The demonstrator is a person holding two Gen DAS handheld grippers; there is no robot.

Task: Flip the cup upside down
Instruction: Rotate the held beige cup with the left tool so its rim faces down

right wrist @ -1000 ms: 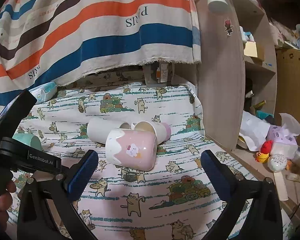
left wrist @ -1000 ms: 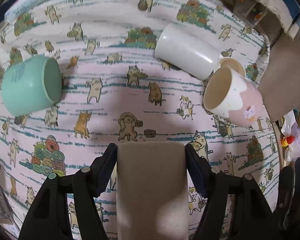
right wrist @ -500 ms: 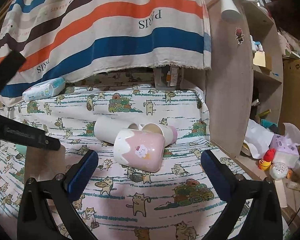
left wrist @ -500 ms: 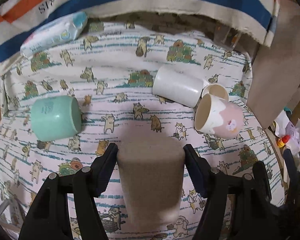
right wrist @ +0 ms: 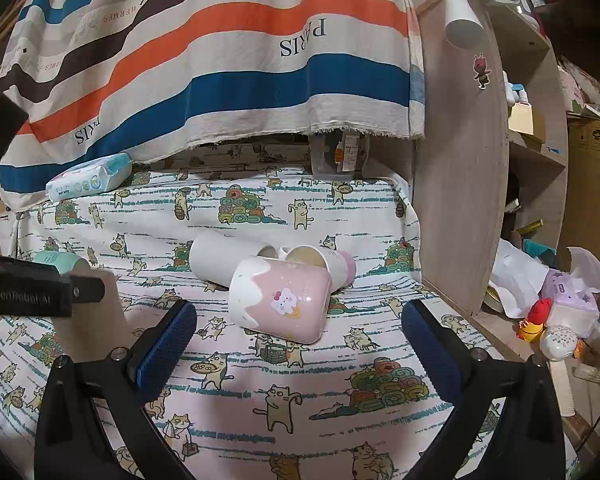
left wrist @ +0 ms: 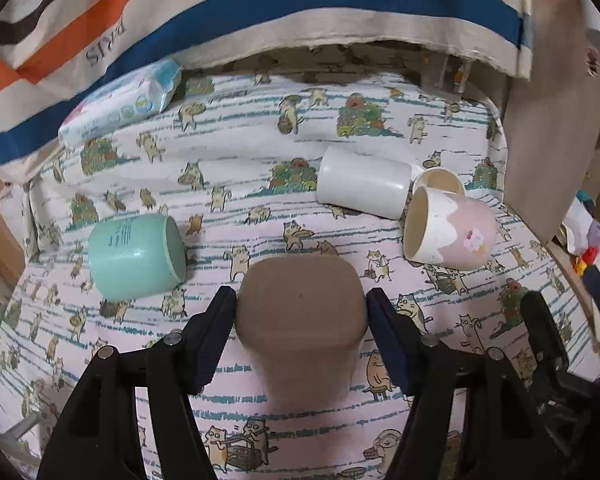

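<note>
Over on the far left of the left wrist view, a mint green cup [left wrist: 138, 257] is lying on its side on the cat-print cloth [left wrist: 240, 168] covering the table, its mouth facing right. Behind it a pack of wet wipes [left wrist: 122, 101] is resting near the hem of the striped fabric [left wrist: 260, 20] hanging at the back.

Moving to the middle, the left tool [left wrist: 302, 312] is gripping a brown cup [left wrist: 300, 320], its two pads pressing on the cup's left and right sides. The cup's closed, rounded-square base is pointing up and away toward the camera's far side, and its body is narrowing downward toward the cloth; whether the rim is touching the cloth cannot be told.

Further right, a white cup [left wrist: 362, 187] is lying on its side, a small pink cup [left wrist: 440, 182] is sitting right against its end, and a pink and white cup [left wrist: 450, 236] with a little cartoon sticker is lying just in front, open mouth facing left.

In the right wrist view, the right tool [right wrist: 300, 340] is hanging with its blue-padded fingers [right wrist: 166, 344] spread wide apart, holding nothing, lined up near the pink and white cup [right wrist: 282, 300]. At the left edge, the left tool's black arm [right wrist: 32, 292] is showing.
</note>
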